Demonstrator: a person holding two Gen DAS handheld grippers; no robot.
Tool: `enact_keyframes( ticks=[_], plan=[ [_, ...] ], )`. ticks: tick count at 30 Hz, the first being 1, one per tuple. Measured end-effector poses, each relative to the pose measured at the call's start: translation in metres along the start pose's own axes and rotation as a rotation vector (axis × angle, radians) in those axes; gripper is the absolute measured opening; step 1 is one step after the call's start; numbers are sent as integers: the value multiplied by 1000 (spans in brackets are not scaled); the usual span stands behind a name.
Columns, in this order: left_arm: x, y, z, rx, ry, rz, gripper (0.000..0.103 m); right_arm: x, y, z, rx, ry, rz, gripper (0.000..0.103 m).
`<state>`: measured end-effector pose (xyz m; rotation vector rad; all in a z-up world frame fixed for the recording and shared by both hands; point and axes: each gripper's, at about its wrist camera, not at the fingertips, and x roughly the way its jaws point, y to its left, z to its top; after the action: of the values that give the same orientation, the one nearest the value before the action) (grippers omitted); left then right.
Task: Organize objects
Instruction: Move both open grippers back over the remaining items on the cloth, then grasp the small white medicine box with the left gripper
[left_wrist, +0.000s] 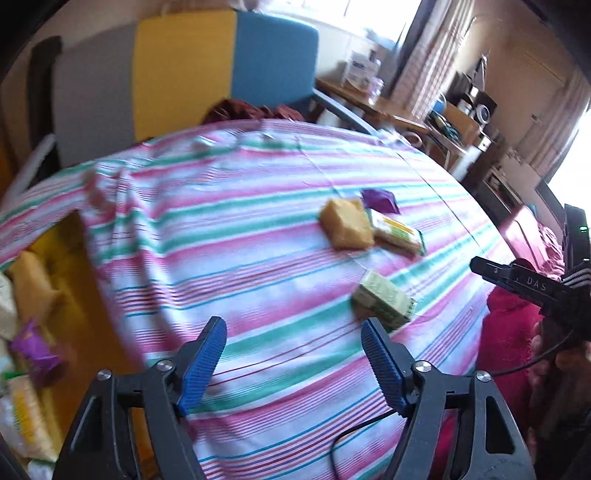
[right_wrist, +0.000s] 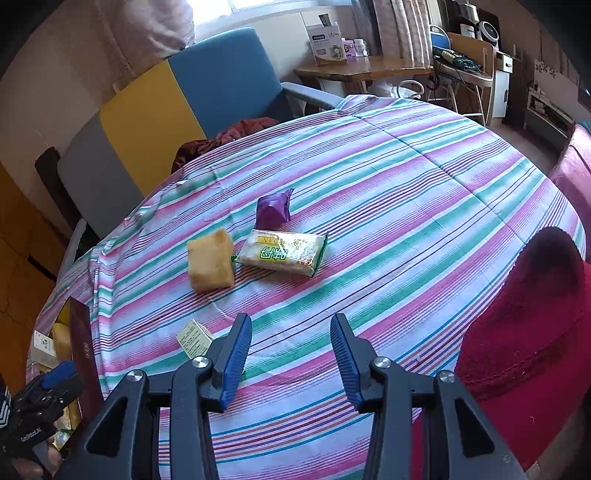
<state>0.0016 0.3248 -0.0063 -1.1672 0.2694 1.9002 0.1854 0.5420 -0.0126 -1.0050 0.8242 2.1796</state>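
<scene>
Left gripper (left_wrist: 293, 341): jaws apart, nothing between the blue pads; hovers over the striped cloth (left_wrist: 229, 229); left wrist view is motion-blurred
Right gripper (right_wrist: 291, 345): jaws apart with a narrower gap, nothing between them; bare cloth below the tips
Green box (left_wrist: 384, 301): lies on the cloth just beyond the left gripper's right finger, not touching it; in the right wrist view partly hidden behind the right gripper's left finger
Sponge cake (right_wrist: 210, 260): mid-table, beside the green-lettered snack pack (right_wrist: 282, 253)
Purple packet (right_wrist: 273, 208): just behind the snack pack
Container (left_wrist: 70, 280): yellow-lined, at the table's left edge; holds a purple packet and other wrapped items, blurred
Red fabric (right_wrist: 528, 332): over the table's right edge
</scene>
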Motion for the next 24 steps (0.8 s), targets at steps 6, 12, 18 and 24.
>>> enact_keyframes(
  ticks=[6,12,18,24],
  plan=[
    [48,-40,12,-10,103,-81,66,-2,-2,2,16,-13,31,45],
    [86,-57,23,-92,176,-117,68,3,-5,4,44,-4,66,45],
    [126,-70,31,-139,226,-117,67,6,-4,6,40,13,80,45],
    [126,-65,21,-61,208,-121,37,15,-4,11,40,45,86,45]
  ],
)
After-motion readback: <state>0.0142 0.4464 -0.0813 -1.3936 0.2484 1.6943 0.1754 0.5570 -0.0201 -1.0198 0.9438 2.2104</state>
